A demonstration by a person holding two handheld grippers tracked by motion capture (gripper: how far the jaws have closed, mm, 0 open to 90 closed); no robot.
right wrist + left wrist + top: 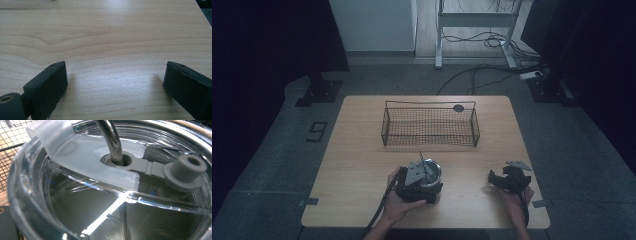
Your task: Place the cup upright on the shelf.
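Note:
A clear-lidded metal tumbler (432,174) with a metal straw (421,156) stands near the table's front edge, at the middle. My left gripper (428,187) wraps around it from the near side and looks shut on it. In the left gripper view the clear lid (75,202) is very close, with the straw (112,140) through a grey silicone plug (186,170); the jaws are hidden. My right gripper (495,179) rests at the front right, jaws wide apart. In its own view the right gripper (115,82) is open over bare wood.
A black wire basket (384,127) sits across the middle of the wooden table (357,170), behind the tumbler; its mesh (10,135) shows at the top left of the left gripper view. A small dark disc (458,107) lies by the basket's far rim.

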